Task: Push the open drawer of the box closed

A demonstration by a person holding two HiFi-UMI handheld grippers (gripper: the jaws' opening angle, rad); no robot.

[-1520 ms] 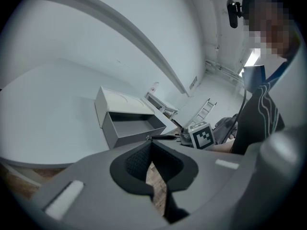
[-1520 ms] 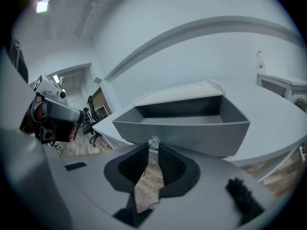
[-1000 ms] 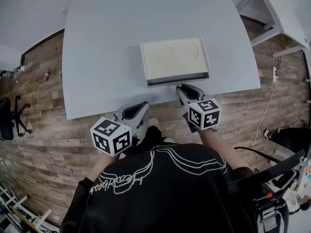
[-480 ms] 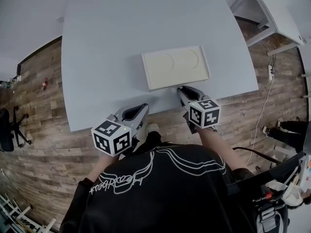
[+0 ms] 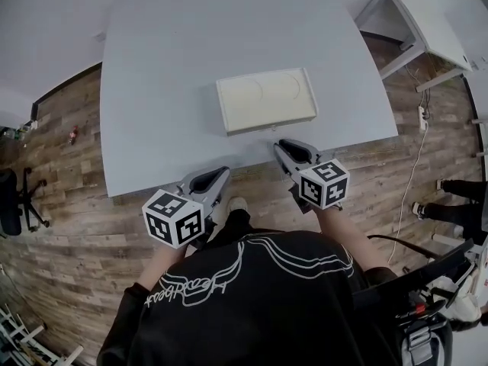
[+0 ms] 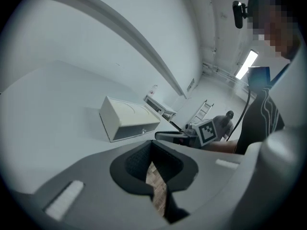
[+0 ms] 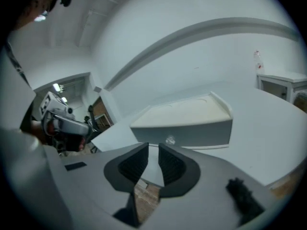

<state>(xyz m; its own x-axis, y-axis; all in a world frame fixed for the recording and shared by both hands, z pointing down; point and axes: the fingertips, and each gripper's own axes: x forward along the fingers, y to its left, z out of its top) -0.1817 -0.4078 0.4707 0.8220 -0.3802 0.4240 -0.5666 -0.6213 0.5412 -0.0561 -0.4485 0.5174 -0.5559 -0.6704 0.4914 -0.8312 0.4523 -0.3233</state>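
Observation:
A cream box (image 5: 265, 100) lies on the grey table (image 5: 168, 90), its drawer front (image 7: 182, 135) flush with the body and a small knob (image 7: 170, 139) in the middle. My right gripper (image 5: 280, 145) hovers at the table's near edge, a short gap from that front, with its jaws almost together and nothing between them. In the right gripper view this gripper (image 7: 153, 146) points straight at the knob. My left gripper (image 5: 223, 172) hangs shut and empty over the floor, just off the table edge and left of the box. The left gripper view has that gripper (image 6: 151, 143) below the box (image 6: 127, 119).
A white side table (image 5: 427, 21) stands at the far right, with a power strip (image 5: 422, 113) and cable on the wooden floor. A black chair (image 5: 8, 193) sits at the left edge. Someone's legs (image 5: 457, 197) show at the right.
The drawer, open by a dark slit a second ago, is now flush with the box. My right gripper pressed against its front and has since drawn back to the table edge.

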